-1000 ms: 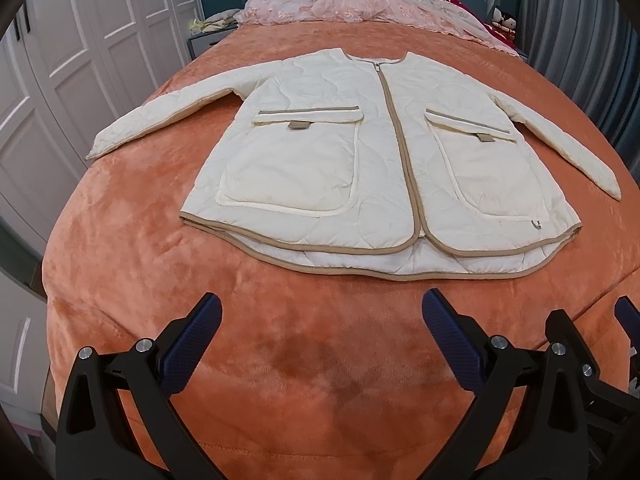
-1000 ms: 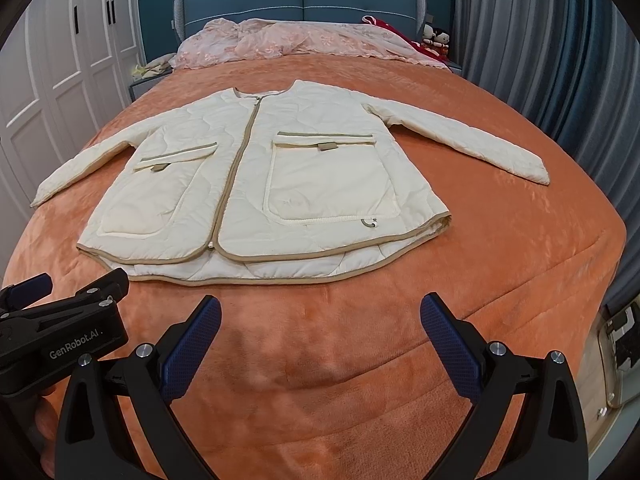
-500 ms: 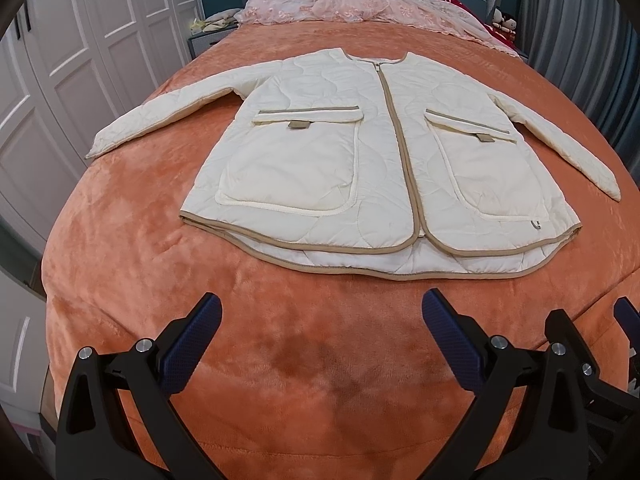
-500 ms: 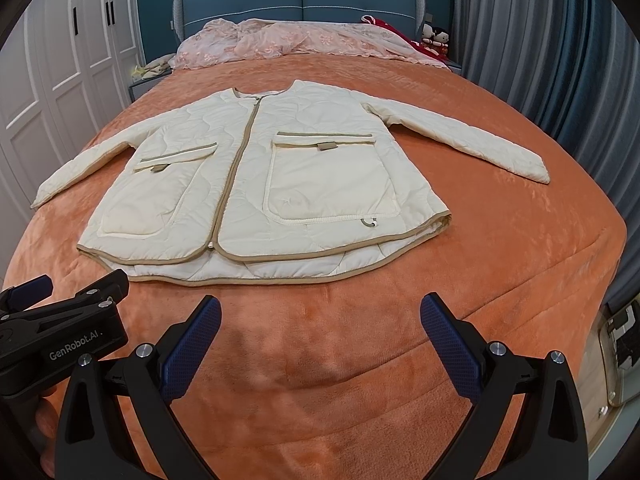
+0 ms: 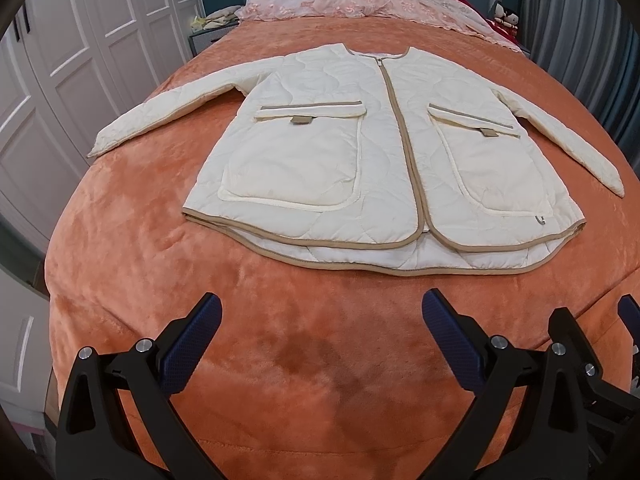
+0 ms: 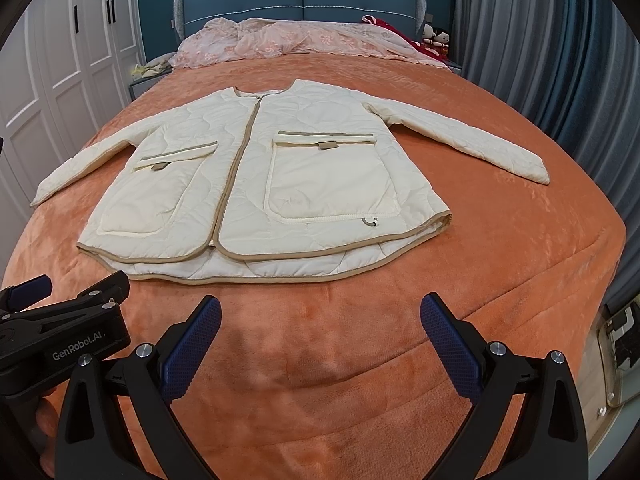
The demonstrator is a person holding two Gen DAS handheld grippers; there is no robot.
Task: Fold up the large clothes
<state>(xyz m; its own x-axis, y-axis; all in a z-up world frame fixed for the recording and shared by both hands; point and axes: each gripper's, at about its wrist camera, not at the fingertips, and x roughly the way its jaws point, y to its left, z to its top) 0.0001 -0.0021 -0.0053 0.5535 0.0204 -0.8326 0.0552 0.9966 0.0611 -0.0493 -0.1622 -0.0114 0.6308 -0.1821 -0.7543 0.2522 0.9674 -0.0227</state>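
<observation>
A cream quilted jacket [image 5: 376, 160] [image 6: 256, 188] with tan trim and two front pockets lies flat, zipped and face up, on the orange bedspread [image 5: 280, 340] [image 6: 500, 280], both sleeves spread outward. My left gripper [image 5: 322, 340] hovers open over bare bedspread short of the jacket's hem, nothing between its blue pads. My right gripper [image 6: 320, 340] is likewise open and empty, short of the hem. In the right wrist view the left gripper's black body [image 6: 60, 332] shows at lower left; in the left wrist view part of the right gripper [image 5: 592, 368] shows at lower right.
A pink lace cover [image 6: 296, 40] lies bunched at the blue headboard [image 6: 300, 0]. White wardrobe doors [image 5: 80, 60] stand along the left, grey curtains [image 6: 540, 40] on the right. A small nightstand [image 6: 148, 80] sits by the bed's far left corner.
</observation>
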